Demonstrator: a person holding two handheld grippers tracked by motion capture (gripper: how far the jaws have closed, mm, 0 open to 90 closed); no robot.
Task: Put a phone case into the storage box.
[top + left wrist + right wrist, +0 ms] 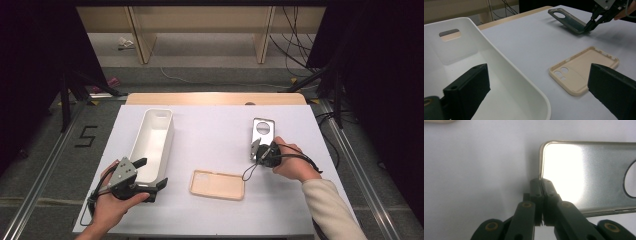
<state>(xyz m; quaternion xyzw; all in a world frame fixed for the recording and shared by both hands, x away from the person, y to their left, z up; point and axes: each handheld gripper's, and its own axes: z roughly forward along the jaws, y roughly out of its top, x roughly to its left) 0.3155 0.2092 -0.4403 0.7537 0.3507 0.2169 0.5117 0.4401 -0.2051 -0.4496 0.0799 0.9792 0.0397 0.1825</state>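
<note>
The right tongs (541, 182) are clamping the rim of a glossy grey phone case (586, 172), tilting beyond the beige case (217, 184); the left tongs (150, 175) are standing apart.

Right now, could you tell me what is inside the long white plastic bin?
The long white plastic bin holds nothing visible apart from one jaw of the open left gripper; that jaw covers part of its floor.

A lab-style recording bay: black curtains (30, 75) flank a white tabletop (215, 135), loose cables (295, 45) trail across the floor, and a taped number (86, 136) marks it.
</note>
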